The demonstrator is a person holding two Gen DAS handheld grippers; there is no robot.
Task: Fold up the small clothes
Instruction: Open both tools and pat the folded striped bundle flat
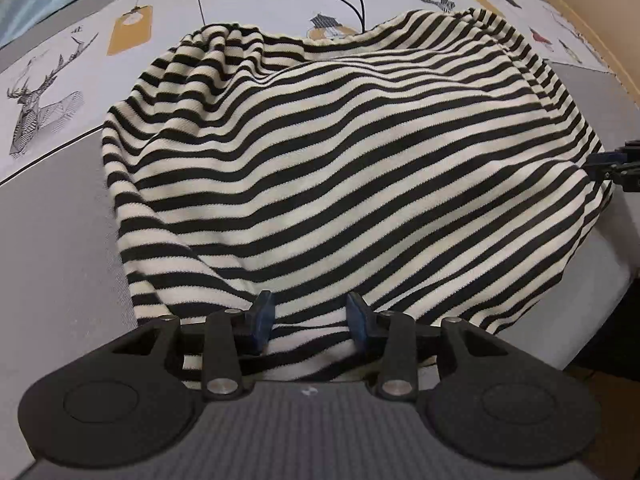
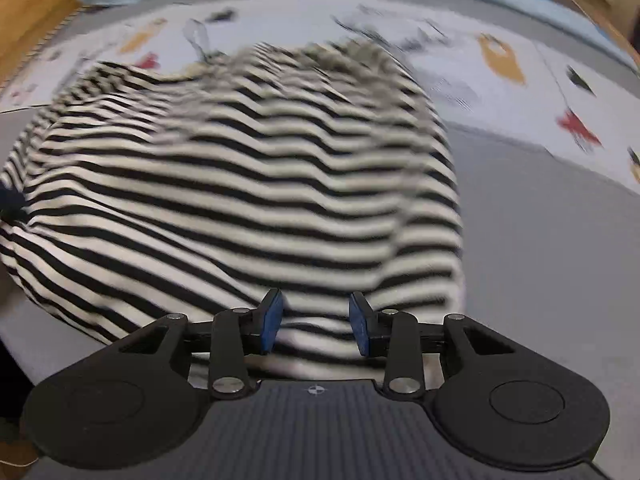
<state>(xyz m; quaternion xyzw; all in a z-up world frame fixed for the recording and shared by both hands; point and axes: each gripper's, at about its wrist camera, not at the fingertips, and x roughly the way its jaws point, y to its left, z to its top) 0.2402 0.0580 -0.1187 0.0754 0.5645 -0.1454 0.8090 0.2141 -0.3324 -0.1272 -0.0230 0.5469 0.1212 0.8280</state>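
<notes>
1. Between my left jaws (image 1: 308, 318), which stood apart, lay the near hem of the striped garment (image 1: 352, 160).
2. Right jaws (image 2: 316, 322) likewise gaped over its hem.
3. Beyond both, it lay bunched on the grey bed (image 1: 60, 240).

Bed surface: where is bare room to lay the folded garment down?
Free: the grey sheet left of the striped garment, up to the printed cover, and a grey patch to its right in the right wrist view. Crowded: the middle, under the garment, and behind it, where a black cord lies.
</notes>
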